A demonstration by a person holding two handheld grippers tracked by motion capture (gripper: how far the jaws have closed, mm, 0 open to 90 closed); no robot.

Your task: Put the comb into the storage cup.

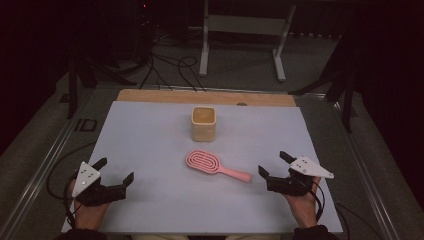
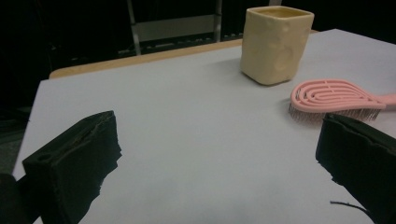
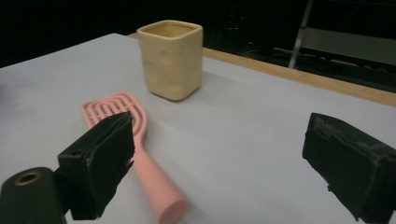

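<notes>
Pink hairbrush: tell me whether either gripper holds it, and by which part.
Neither holds it. The pink hairbrush lies free on the table; the left gripper and right gripper are both open with nothing between their jaws.

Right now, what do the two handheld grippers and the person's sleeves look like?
Each is a black body with two chunky black foam-like jaws. The left gripper and right gripper each carry a pale three-cornered plate with small dots. Black cables trail from them. Sleeves are dark.

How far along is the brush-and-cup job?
Nothing looks done: the pink plastic hairbrush lies flat on the white tabletop, apart from the upright cream square cup. In hand: nothing; left tongs and right tongs are open and empty. Left: the grasp, likely with the nearer right tongs.
</notes>
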